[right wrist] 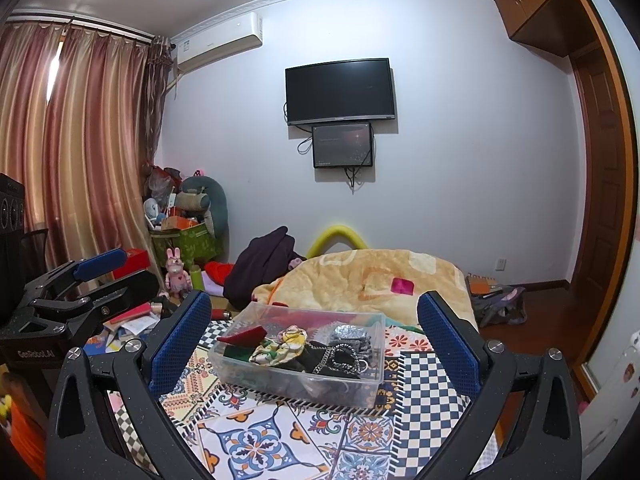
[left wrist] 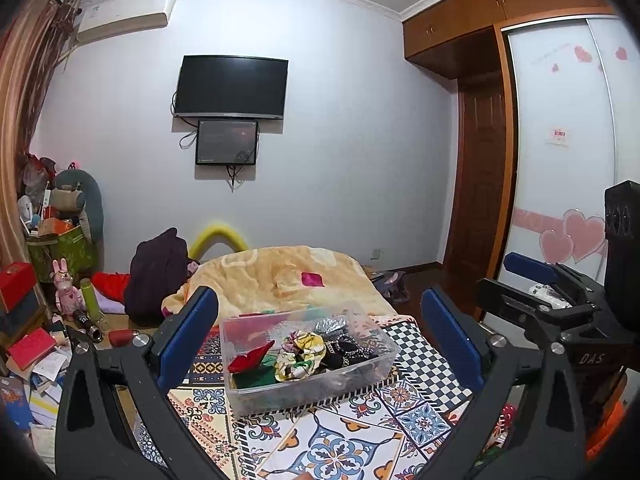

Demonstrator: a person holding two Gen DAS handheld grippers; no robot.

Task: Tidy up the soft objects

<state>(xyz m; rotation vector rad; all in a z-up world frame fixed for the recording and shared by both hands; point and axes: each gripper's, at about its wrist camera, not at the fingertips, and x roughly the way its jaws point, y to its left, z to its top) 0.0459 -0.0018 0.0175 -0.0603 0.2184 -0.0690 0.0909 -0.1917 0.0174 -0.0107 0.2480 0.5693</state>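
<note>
A clear plastic box [left wrist: 240, 394] sits on the patterned bed cover. It holds soft items: a red cloth [left wrist: 250, 358], a yellow-green floral scrunchie [left wrist: 300, 354], black pieces with chains [left wrist: 346, 352] and a silver piece [left wrist: 330, 325]. My left gripper [left wrist: 320, 344] is open and empty, its blue pads either side of the box, held back from it. In the right wrist view the same box [right wrist: 360, 390] with the scrunchie [right wrist: 280, 346] lies ahead of my right gripper [right wrist: 316, 340], which is open and empty. The right gripper also shows in the left wrist view [left wrist: 532, 276], open.
A folded yellow blanket [left wrist: 280, 276] lies behind the box. A dark bag [left wrist: 158, 276] and clutter of toys, books and boxes [left wrist: 48, 320] fill the floor at left. A wardrobe [left wrist: 560, 140] stands at right. A TV [left wrist: 232, 86] hangs on the far wall.
</note>
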